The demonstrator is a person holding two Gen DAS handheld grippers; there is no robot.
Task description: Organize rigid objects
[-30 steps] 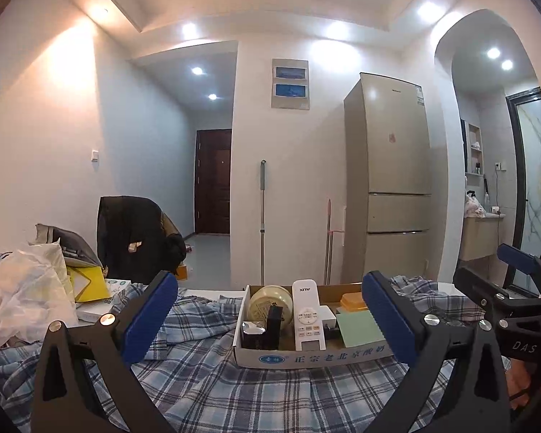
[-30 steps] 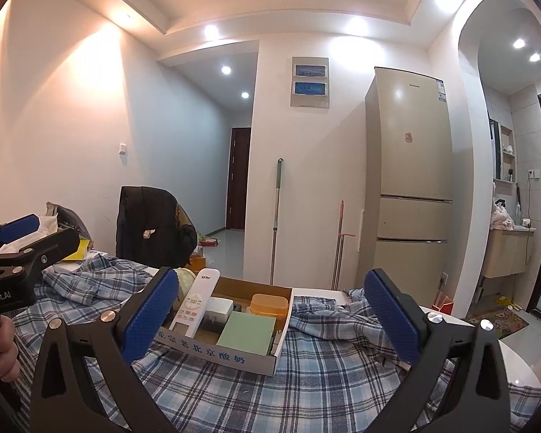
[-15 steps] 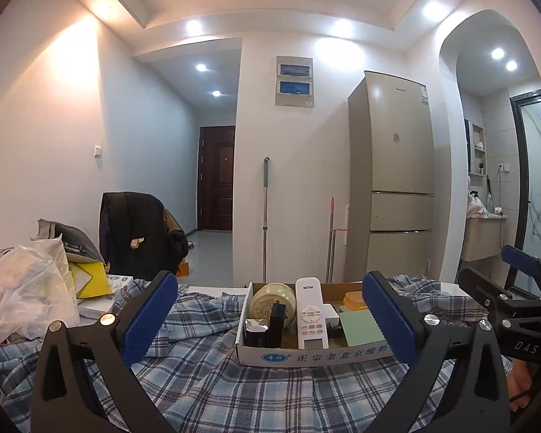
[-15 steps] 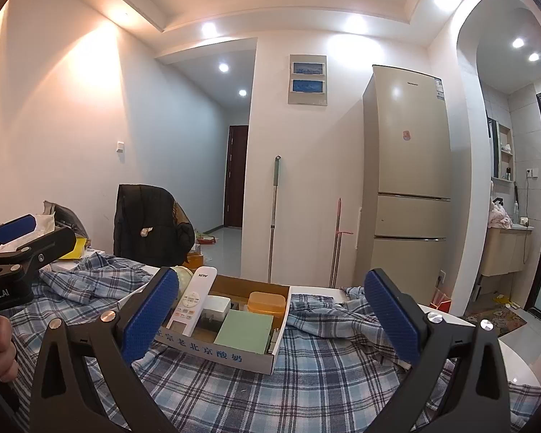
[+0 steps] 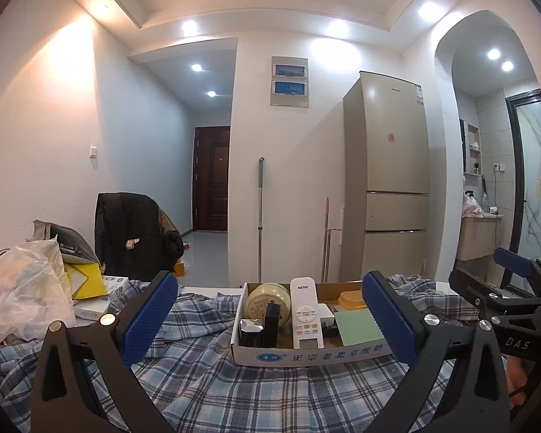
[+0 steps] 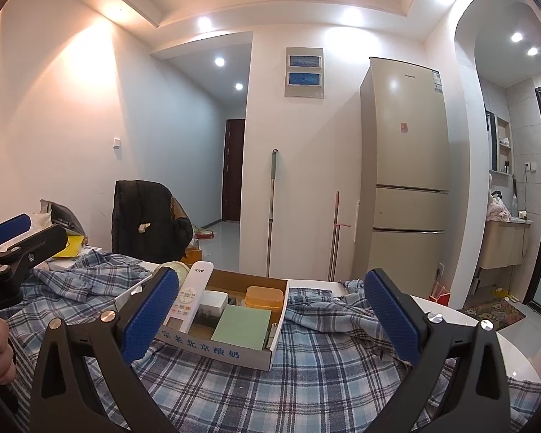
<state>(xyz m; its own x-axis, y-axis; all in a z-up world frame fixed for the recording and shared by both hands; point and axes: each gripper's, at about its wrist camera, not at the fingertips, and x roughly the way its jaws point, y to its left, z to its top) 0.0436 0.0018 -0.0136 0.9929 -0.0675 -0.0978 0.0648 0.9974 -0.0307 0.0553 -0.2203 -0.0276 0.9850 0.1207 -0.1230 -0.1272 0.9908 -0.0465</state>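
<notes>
A shallow cardboard box [image 5: 299, 355] [image 6: 212, 346] sits on a blue plaid cloth. It holds a white remote [image 5: 305, 315] [image 6: 189, 296], a round cream tin [image 5: 267, 297], a green flat box [image 5: 357, 326] [image 6: 241, 323], an orange container [image 6: 264, 296] [image 5: 350, 298], a white adapter [image 6: 212, 301] and dark items [image 5: 259, 328]. My left gripper [image 5: 270, 319] is open and empty, just short of the box. My right gripper [image 6: 274, 317] is open and empty, its left finger beside the box's left end.
The plaid cloth [image 5: 216, 382] covers a white table [image 6: 447, 310]. A plastic bag [image 5: 21, 299], yellow items [image 5: 84, 281] and a black-draped chair [image 5: 133, 238] stand at the left. A fridge [image 5: 389, 180] and mop handles [image 5: 260, 216] stand behind.
Both views have shifted slightly; the box sits a touch lower and closer in the frames. Both grippers stay open and empty.
</notes>
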